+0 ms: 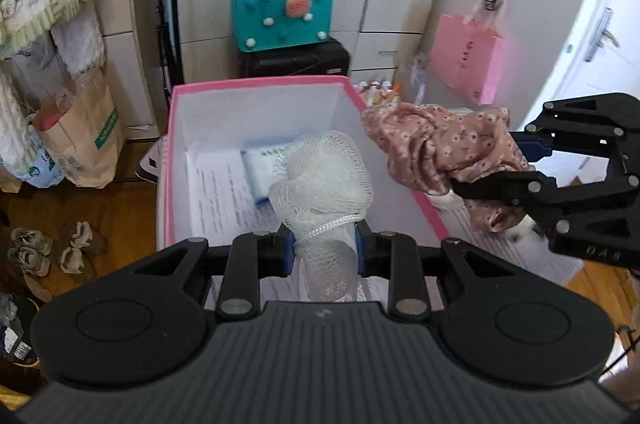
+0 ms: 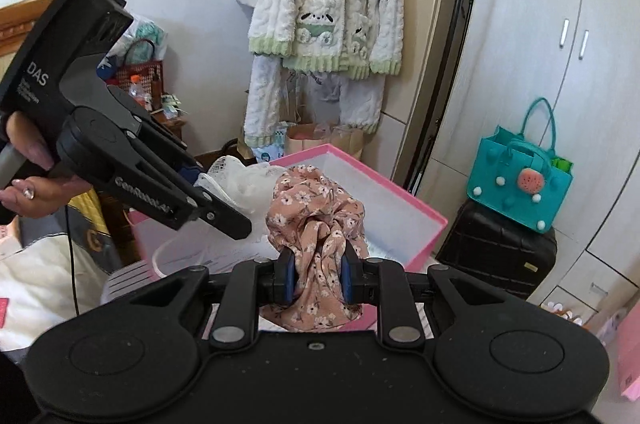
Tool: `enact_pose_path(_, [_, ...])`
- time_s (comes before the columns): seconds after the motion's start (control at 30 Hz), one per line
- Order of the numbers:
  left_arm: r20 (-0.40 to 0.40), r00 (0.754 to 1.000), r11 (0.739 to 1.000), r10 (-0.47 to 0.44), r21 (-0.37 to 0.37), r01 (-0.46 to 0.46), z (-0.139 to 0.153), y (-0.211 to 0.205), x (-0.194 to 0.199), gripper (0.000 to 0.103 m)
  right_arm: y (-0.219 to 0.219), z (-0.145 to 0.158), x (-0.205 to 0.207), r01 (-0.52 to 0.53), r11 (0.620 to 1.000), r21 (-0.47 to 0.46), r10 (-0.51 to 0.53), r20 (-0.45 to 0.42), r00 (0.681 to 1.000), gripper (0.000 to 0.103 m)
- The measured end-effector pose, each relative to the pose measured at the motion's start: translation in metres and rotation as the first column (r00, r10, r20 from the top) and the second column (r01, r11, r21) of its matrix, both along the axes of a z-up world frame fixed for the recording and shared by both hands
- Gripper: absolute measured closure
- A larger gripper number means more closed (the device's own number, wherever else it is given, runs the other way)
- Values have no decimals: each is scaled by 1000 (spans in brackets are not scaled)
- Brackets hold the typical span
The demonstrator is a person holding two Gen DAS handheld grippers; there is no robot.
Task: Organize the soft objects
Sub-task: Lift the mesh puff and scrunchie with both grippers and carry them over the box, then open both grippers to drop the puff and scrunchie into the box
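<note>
Left gripper clamped on a white mesh pouf over the pink box; right gripper pinching floral cloth at its right rim, teal bag on the suitcase behind.

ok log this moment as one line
left gripper: shut on mesh pouf | right gripper: shut on floral cloth | both over pink box | box: papers inside
</note>
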State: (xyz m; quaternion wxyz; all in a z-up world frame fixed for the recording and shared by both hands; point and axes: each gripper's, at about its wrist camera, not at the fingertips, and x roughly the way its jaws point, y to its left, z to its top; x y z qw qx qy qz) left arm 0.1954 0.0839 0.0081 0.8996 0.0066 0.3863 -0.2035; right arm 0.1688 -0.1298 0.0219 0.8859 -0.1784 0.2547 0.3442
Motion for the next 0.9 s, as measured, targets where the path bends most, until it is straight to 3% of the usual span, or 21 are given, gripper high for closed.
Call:
enact_pose_path(0.17, [-22, 999, 989, 45, 140, -42, -15, -11, 48, 77, 22, -13, 68, 12, 999, -41, -17, -114, 993, 78])
enact_pose_path(0.27, [-18, 996, 969, 83, 234, -77, -27, -16, 77, 77, 26, -24, 113, 28, 997, -78, -41, -167, 985, 78])
enact_pose_path(0.37, [-28, 993, 956, 113, 277, -101, -37, -18, 97, 77, 22, -35, 157, 84, 994, -66, -100, -291, 951, 78])
enact_pose_path(0.47, [4, 995, 944, 100, 316, -96, -42, -23, 104, 76, 21, -44, 180, 83, 996, -28, -87, -377, 922, 78])
enact_pose_path(0.53, [5, 995, 944, 98, 315, -95, -42, -23, 109, 76, 21, -50, 190, 86, 996, -16, -85, -411, 908, 78])
enact_pose_path(0.7, [16, 991, 955, 130, 266, -129, -39, -19, 119, 74, 33, -61, 199, 76, 996, -48, -88, -392, 916, 78])
enact_pose_path(0.9, [-39, 986, 951, 160, 274, -143, -52, -14, 135, 70, 40, -79, 221, 82, 995, -62, -101, -437, 894, 78])
